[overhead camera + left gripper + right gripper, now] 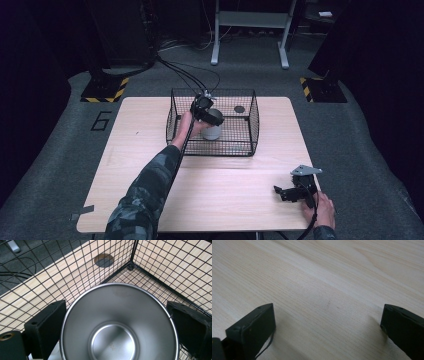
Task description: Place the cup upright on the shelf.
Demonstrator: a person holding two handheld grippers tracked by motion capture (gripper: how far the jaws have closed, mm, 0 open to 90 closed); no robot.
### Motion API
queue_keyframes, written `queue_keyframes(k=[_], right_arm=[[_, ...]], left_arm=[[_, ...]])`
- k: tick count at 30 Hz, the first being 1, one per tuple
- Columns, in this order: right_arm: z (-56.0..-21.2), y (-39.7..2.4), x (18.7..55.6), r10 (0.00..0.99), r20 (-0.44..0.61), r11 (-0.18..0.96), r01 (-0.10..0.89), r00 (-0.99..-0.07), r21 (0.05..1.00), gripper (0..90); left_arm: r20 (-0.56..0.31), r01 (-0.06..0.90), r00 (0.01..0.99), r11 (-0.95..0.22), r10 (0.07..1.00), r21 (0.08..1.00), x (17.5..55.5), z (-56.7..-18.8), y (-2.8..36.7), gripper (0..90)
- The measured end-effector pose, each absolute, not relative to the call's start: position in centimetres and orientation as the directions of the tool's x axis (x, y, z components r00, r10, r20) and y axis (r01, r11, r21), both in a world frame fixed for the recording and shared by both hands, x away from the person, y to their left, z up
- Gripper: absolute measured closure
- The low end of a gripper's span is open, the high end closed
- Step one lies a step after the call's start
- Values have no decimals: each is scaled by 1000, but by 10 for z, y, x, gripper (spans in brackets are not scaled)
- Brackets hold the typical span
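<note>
Wood table w/ cable hole, "6" floor mark.

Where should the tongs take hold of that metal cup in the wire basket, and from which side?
Probably across the rim, coming from above: the metal cup stands upright, mouth open, inside the wire basket, whose walls block the sides. The left tongs already straddle its round rim, one jaw either side.

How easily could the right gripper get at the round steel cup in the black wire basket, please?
Probably not easily: the right gripper rests open at the table's near right corner, far from the steel cup, and the left gripper already straddles the cup inside the open-topped wire basket.
</note>
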State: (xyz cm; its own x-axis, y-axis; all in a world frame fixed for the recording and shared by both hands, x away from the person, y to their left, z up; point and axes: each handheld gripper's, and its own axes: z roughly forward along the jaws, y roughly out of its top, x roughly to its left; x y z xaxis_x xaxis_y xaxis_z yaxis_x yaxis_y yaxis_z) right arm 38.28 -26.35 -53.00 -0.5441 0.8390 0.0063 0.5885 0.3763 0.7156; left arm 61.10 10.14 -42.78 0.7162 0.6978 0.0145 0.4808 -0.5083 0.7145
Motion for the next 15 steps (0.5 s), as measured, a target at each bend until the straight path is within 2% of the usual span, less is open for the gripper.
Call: queue_keyframes(k=[14, 15], right_arm=[[-530, -264, 383, 839, 6, 376, 589, -544, 716, 0], [-530, -264, 383, 839, 6, 376, 588, -544, 716, 0]], left_arm=[[30, 479, 709, -512, 705, 713, 608, -426, 98, 50], [29, 482, 704, -507, 710, 714, 608, -424, 99, 23]])
